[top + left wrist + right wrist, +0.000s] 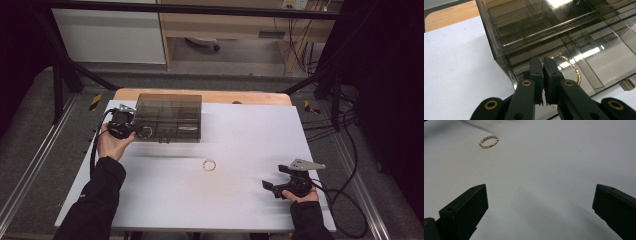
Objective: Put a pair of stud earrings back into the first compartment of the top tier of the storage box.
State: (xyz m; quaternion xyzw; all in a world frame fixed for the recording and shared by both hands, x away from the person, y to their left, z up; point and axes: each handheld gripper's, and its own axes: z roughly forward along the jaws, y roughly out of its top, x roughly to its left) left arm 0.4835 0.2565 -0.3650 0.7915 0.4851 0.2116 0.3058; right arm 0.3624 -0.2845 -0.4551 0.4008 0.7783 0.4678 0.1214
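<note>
Left tool [543, 65] clamped on gold bracelet [571, 67] at smoky compartment box [167, 117]; right tool [540, 202] gapes wide over white tabletop [240, 145], second bracelet [489, 141] ahead

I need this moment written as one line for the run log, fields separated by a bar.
left gripper: shut on gold bracelet at smoky compartment box | right gripper: open, idle on table | second gold bracelet: on table, untouched
</note>
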